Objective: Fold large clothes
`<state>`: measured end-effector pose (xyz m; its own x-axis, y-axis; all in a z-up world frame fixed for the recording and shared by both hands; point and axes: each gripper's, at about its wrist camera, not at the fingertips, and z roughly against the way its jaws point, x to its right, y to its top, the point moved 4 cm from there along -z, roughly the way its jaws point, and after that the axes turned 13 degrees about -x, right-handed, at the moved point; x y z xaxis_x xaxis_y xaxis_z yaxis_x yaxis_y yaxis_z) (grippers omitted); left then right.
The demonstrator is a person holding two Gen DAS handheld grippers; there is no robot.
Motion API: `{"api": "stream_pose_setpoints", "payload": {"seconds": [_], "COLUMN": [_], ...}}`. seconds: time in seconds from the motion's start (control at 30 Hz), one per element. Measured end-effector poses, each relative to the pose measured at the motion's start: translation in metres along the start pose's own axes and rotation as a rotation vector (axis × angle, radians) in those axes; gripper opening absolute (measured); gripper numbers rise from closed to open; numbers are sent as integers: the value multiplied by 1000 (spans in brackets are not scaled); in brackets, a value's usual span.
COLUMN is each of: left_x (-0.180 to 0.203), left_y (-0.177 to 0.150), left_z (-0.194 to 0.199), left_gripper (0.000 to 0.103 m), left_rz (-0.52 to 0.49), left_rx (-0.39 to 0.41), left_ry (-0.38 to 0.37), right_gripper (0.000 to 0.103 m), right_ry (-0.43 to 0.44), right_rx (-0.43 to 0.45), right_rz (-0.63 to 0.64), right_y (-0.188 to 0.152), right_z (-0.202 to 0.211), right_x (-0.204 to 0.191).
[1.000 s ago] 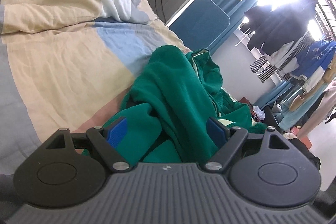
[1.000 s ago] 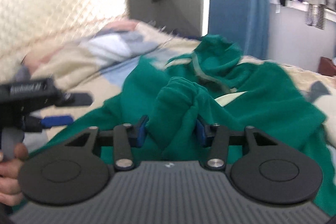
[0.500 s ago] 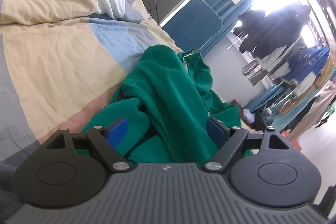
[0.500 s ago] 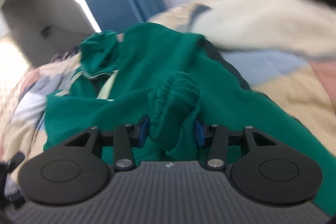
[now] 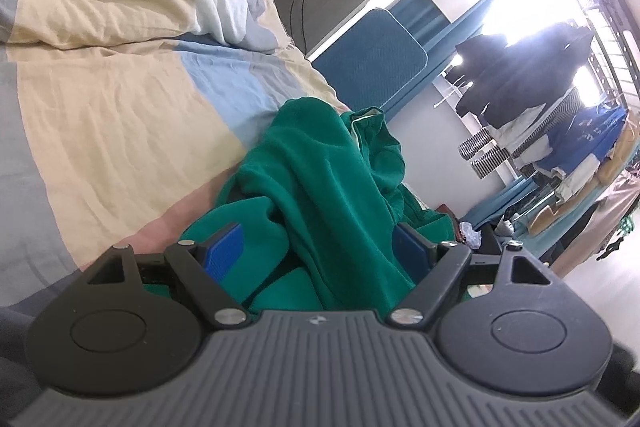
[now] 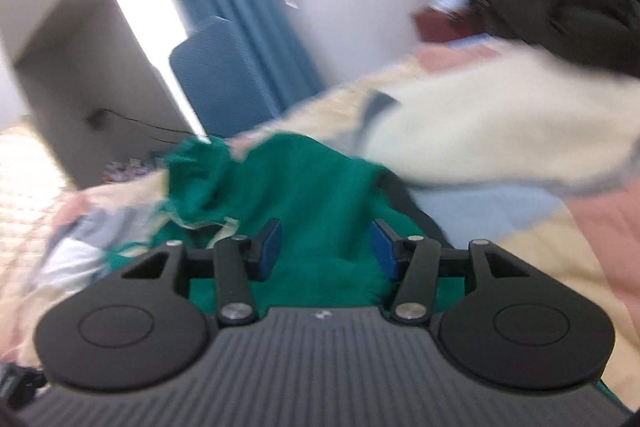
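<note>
Left gripper (image 5: 316, 247) jaws wide, right gripper (image 6: 326, 247) jaws opening

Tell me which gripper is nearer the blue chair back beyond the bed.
Hard to call, likely neither clearly. The left gripper straddles bunched green garment, the chair back beyond it. The right gripper, jaws opening over the same garment, also faces it across the bed.

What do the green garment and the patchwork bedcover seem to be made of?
Green garment: likely soft fleece or sweatshirt knit; matte, thick rounded folds. Patchwork bedcover: probably woven cotton; flat, matte, finely creased.
</note>
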<state>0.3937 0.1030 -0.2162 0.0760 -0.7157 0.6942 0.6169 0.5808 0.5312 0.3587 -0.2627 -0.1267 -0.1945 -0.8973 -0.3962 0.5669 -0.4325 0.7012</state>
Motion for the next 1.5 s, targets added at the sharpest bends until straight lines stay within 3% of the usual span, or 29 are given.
{"api": "stream_pose_setpoints", "payload": {"seconds": [0.13, 0.37, 0.5, 0.6, 0.73, 0.9, 1.0, 1.07, 1.13, 1.3, 1.5], "left_x": [1, 4, 6, 11, 13, -11, -17, -13, -3, 7, -35], "left_y": [-1, -2, -2, 0, 3, 14, 23, 31, 42, 83, 122], "left_z": [-2, -2, -9, -16, -40, -81, -99, -106, -107, -75, -44], "left_gripper": [84, 84, 84, 83, 76, 60, 45, 19, 7, 6, 6], "left_rz": [-20, -40, -52, -59, -32, 145, 207, 204, 168, 92, 155], "left_rx": [4, 4, -27, -47, -78, -90, -86, -90, -90, -8, 53], "left_ry": [16, 13, 7, -17, -3, 67, 57, 41, 46, 25, 69], "right_gripper": [57, 57, 55, 51, 34, 35, 36, 36, 36, 39, 36], "right_ry": [107, 102, 134, 60, -51, -88, -76, -58, -48, 20, 163], "right_rx": [-31, -179, -306, -369, -330, -245, -233, -233, -233, -216, -257], "right_rz": [144, 267, 200, 109, 30, 29, 45, 52, 70, 129, 266], "right_y": [-7, -32, -46, -50, -44, -36, -38, -39, -37, -35, -53], "right_z": [-6, -40, -59, -77, -82, -77, -77, -80, -87, -87, -87], "right_x": [-32, -62, -62, -44, -21, -18, -15, -16, -20, -34, -73]}}
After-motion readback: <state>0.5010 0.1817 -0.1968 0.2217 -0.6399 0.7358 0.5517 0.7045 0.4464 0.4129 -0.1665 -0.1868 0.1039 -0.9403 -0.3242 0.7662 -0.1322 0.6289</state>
